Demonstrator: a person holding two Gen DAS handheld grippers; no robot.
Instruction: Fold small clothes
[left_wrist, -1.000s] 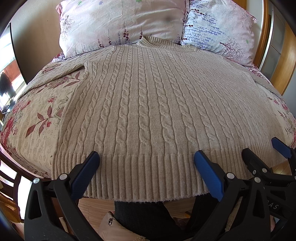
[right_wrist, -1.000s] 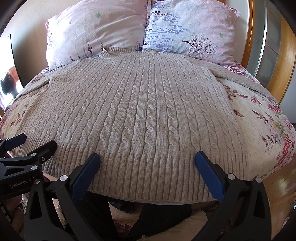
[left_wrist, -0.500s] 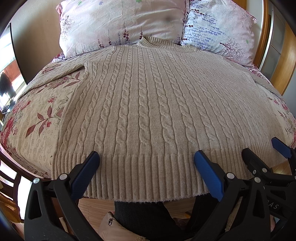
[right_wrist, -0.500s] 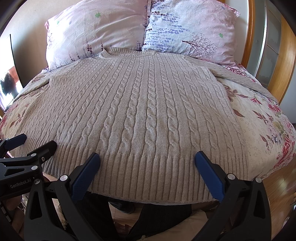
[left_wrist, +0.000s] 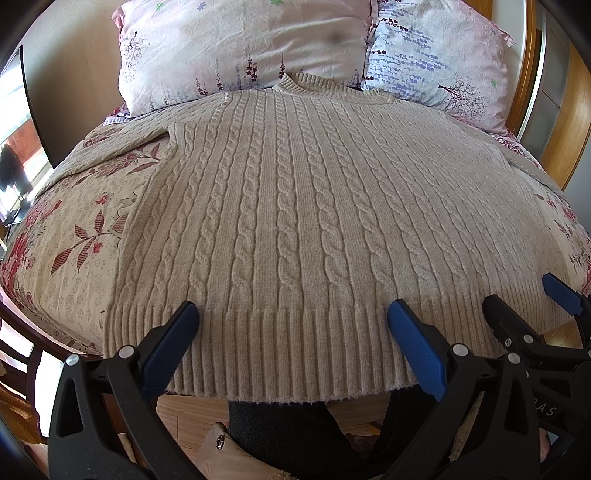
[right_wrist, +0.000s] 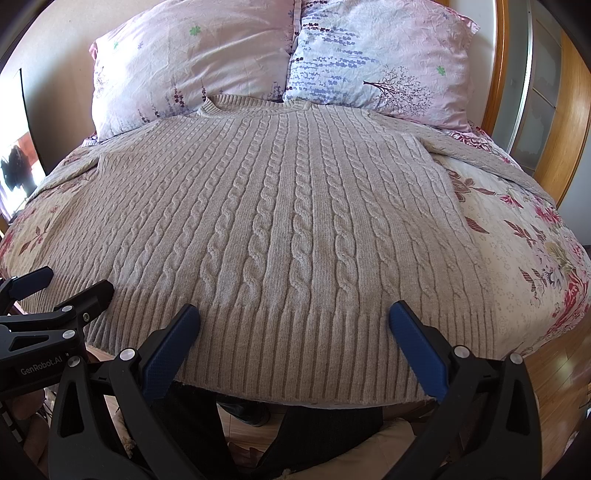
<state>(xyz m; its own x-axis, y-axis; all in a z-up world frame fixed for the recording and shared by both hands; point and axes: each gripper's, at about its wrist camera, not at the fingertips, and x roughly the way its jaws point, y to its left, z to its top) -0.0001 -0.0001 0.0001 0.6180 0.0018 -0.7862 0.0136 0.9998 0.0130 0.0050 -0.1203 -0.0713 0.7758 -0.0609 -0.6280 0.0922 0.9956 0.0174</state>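
Both tongs gape wide and carry nothing: the left tongs (left_wrist: 291, 332), black-framed with blue pads, hover over the ribbed hem of the beige cable-knit sweater (left_wrist: 314, 206), and the right tongs (right_wrist: 293, 332) do the same just beside them, over the hem's other half. You can see each pair from the other's camera, the right tongs (left_wrist: 532, 299) poking in at the edge of the left view, the left tongs (right_wrist: 70, 284) at the edge of the right view.

And the sweater? It lies flat, spread face-up across the floral-print bed cover (right_wrist: 517, 236), collar up against the two pale pink flowered pillows (right_wrist: 192, 70), hem hanging a touch past the near edge of the bed. One sleeve (left_wrist: 122, 144) runs out toward the left edge of the bed, the other sleeve (right_wrist: 491, 155) trails off toward the wooden bed frame (right_wrist: 569, 110) on the right.

So where do we stand? My read: right at the start. The garment is smoothed out and laid square, which is the groundwork, but no fold shows anywhere. Sleeves still to come in, body still to be doubled over. Everything is left to do.

Against the frames from a second and half a second back, nothing differs. Same hover, same wide gape, sweater in the same place. A pause, by the look of it.
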